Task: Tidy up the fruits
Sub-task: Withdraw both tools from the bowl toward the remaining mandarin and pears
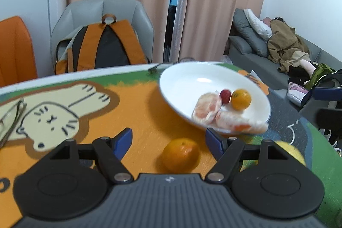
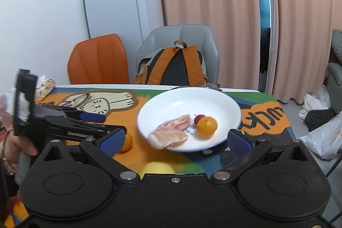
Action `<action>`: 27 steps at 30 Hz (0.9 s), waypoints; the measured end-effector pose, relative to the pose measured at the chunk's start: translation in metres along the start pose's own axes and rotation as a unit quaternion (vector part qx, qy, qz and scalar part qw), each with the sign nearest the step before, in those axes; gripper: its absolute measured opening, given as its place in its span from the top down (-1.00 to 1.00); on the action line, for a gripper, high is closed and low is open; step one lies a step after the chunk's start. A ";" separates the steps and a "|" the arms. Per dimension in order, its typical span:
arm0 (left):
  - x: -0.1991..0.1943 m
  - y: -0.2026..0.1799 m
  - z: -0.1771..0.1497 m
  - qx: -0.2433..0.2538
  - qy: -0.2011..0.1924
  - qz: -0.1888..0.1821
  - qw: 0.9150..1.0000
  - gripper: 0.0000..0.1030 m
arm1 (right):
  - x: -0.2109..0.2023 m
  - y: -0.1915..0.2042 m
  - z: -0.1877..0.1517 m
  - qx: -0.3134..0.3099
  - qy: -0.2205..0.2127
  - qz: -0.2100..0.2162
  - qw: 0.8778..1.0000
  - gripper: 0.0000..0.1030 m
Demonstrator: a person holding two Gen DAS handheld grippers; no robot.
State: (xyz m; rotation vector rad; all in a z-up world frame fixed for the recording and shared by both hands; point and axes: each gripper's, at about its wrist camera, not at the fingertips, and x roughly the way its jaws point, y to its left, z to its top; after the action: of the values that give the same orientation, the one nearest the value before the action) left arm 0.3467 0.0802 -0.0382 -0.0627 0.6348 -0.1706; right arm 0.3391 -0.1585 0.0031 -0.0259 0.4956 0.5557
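Nearest the left wrist camera, the left gripper (image 1: pixel 168 140) has its jaws spread apart with nothing pressed between them; a loose orange (image 1: pixel 180 154) lies on the mat (image 1: pixel 136 104) in the gap, just in front of the white plate (image 1: pixel 192 76). On the plate sit peeled pomelo pieces (image 1: pixel 207 109) at the near rim, a second orange (image 1: pixel 241 99) behind them and a small red fruit (image 1: pixel 225 95) touching that orange. A yellow fruit (image 1: pixel 288 149) lies on the mat beside the plate's near edge, partly hidden by the gripper. From the right wrist view, the right gripper (image 2: pixel 177 140) stands wide open around the plate's near rim, gripping nothing. Left of the plate, a cartoon cat is printed on the mat. Beyond the plate, a backpack (image 1: pixel 102 46) rests on a grey chair (image 1: pixel 119 10), with an orange chair (image 2: pixel 98 59) next to it.
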 end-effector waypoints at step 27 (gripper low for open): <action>0.013 -0.012 -0.026 0.030 0.010 0.011 0.999 0.19 | 0.034 0.012 -0.042 0.044 0.065 0.011 0.997 -0.99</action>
State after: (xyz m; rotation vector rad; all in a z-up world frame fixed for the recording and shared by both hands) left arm 0.3398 0.0655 -0.0657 0.0034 0.6503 -0.1684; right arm 0.3388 -0.1379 -0.0484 0.0287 0.6479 0.5561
